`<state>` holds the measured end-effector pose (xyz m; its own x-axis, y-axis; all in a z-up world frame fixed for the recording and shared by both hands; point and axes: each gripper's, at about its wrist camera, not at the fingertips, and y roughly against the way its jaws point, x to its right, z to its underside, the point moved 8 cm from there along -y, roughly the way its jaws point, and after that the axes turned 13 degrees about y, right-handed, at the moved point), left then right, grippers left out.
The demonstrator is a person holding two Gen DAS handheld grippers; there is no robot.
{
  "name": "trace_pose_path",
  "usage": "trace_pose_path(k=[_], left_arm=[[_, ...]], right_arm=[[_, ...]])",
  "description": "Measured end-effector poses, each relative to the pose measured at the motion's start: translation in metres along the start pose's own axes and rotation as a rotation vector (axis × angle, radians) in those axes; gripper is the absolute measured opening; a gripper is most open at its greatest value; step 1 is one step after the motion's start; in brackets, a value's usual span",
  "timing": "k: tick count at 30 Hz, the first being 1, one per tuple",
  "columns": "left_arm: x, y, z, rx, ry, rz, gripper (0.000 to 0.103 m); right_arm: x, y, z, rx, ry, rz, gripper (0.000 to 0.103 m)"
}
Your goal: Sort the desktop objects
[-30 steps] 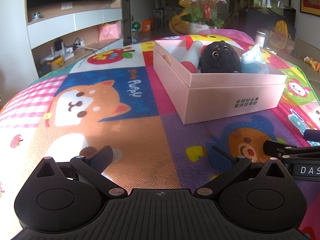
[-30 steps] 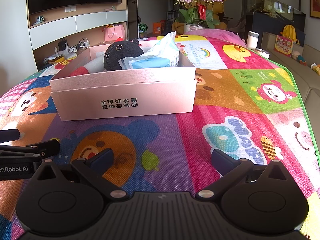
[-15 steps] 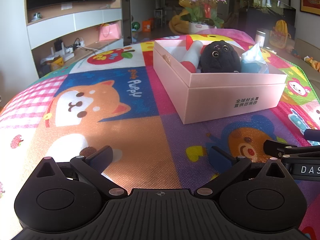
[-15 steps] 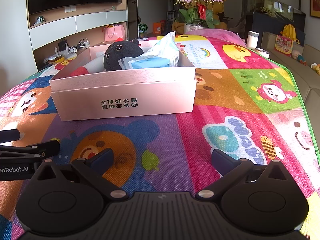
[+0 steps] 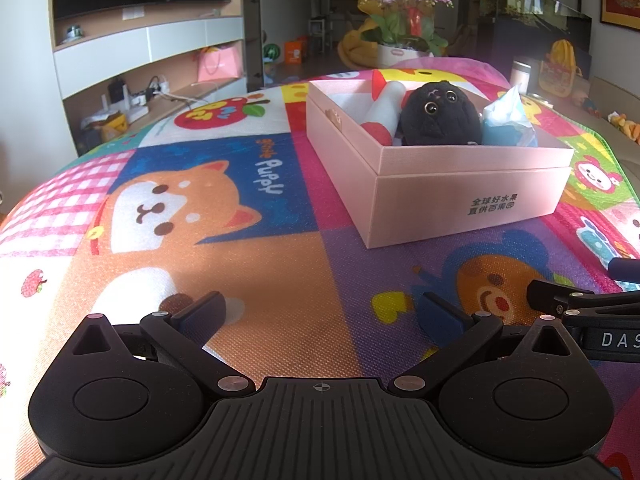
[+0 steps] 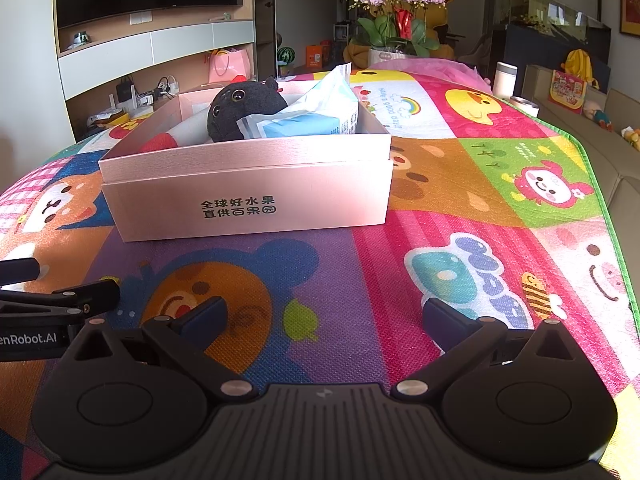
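Observation:
A pink box [image 5: 460, 188] [image 6: 248, 200] stands on the cartoon-print mat. Inside it lie a white tube with a red cap [image 5: 382, 114] [image 6: 182, 134], a black plush toy [image 5: 438, 116] [image 6: 240, 106] and a blue tissue pack [image 5: 506, 122] [image 6: 316, 118]. My left gripper [image 5: 320, 312] hovers open over the mat, well short of the box and to its left, with nothing between its fingers. My right gripper [image 6: 324, 312] is open too, in front of the box's near right corner. Each gripper's side shows at the edge of the other's view.
The mat [image 5: 224, 248] covers the whole table. A potted orchid [image 6: 396, 20] stands beyond the far end, a white cup [image 6: 505, 80] near the right edge, and shelving with a pink bag [image 5: 218, 64] at the left. A sofa with toys runs along the right.

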<state>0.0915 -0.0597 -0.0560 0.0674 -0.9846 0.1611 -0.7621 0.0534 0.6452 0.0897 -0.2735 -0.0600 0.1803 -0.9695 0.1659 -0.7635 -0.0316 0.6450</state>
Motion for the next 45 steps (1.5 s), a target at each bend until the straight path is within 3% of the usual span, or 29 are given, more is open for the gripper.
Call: trace_pose_path(k=[7, 11, 14, 20, 45], left_arm=[[-0.005, 0.000, -0.002, 0.001, 0.013, 0.008, 0.103], [-0.008, 0.002, -0.002, -0.043, 0.016, 0.032, 0.103], [-0.005, 0.007, 0.003, -0.064, 0.000, -0.002, 0.103], [-0.006, 0.010, 0.006, -0.045, 0.006, 0.026, 0.103], [-0.004, 0.008, 0.005, -0.029, 0.003, 0.001, 0.103]], right_arm=[[0.000, 0.000, 0.000, 0.000, 0.000, 0.000, 0.103], [0.000, -0.001, -0.001, 0.000, 0.001, 0.001, 0.103], [0.000, -0.001, 0.000, 0.000, 0.002, 0.001, 0.103], [0.000, -0.002, -0.001, 0.000, 0.001, 0.001, 0.103], [0.000, -0.001, -0.001, 0.001, 0.001, 0.001, 0.103]])
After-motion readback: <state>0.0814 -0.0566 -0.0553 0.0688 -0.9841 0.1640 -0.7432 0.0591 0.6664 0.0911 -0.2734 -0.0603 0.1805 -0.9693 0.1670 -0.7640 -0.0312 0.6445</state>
